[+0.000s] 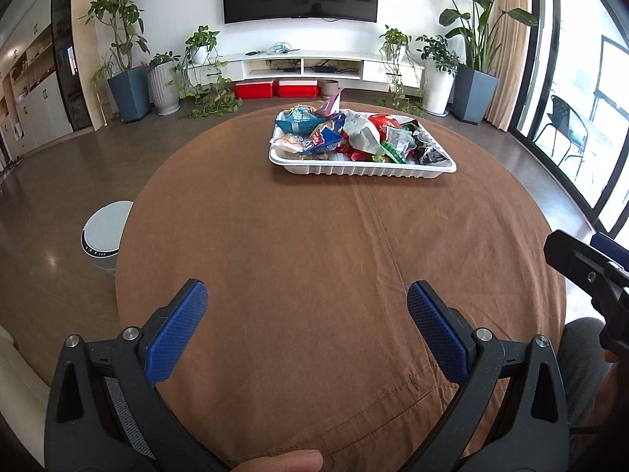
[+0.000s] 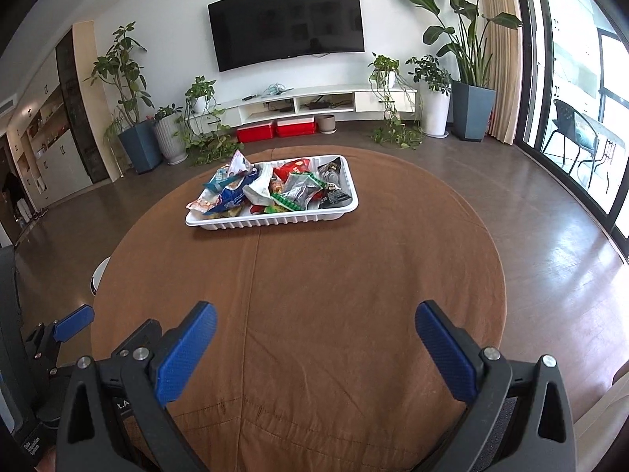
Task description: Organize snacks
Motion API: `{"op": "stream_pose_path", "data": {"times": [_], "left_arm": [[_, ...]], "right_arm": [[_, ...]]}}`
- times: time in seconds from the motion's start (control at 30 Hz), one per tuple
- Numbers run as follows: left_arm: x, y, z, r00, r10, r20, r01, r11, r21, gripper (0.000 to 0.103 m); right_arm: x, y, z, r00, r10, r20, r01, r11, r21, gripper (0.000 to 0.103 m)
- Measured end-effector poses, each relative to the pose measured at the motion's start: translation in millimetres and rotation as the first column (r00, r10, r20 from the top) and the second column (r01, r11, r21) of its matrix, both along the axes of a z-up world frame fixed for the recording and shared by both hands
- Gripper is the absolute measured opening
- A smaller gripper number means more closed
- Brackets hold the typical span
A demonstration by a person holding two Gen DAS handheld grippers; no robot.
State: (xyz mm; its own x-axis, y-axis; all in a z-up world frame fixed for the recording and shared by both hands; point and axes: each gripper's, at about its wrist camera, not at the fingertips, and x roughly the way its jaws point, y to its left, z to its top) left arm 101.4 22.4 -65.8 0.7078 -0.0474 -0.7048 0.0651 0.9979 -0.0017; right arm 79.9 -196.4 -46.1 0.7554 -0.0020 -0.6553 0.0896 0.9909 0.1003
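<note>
- The left gripper (image 1: 306, 299) hovers over the near part of the table (image 1: 314, 244), its blue pads (image 1: 179, 330) spread wide with nothing between them.
- The right gripper (image 2: 316, 320) also hangs above the near part of the brown cloth, jaws wide apart and holding nothing.
- In the left view the right gripper shows at the right edge, beside the left one; in the right view one blue pad of the left gripper pokes in at the lower left.
- A white ribbed tray (image 1: 361, 168) sits on the far half of the table, well apart from both grippers.
- Snacks (image 1: 346, 133) are heaped in the tray: blue packets on the left, red and green ones in the middle, dark ones at the right.
- A purple packet (image 2: 240, 163) sticks up at the tray's far left corner.
- A fingertip (image 1: 283, 462) shows at the bottom edge of the left view.
- A white round bin (image 1: 106, 232) stands on the floor left of the table.
</note>
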Motion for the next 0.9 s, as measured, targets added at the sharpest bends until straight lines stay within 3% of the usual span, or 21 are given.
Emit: {"op": "stream_pose_path", "data": {"times": [0.9], "left_arm": [[6.5,1.5,-10.1,1.000,0.010,-0.022,-0.009,1.000,0.001,0.103]], "right_arm": [[3.2,7.5,-3.4,0.999,0.012,-0.031,-0.012,1.000,-0.010,0.103]]}}
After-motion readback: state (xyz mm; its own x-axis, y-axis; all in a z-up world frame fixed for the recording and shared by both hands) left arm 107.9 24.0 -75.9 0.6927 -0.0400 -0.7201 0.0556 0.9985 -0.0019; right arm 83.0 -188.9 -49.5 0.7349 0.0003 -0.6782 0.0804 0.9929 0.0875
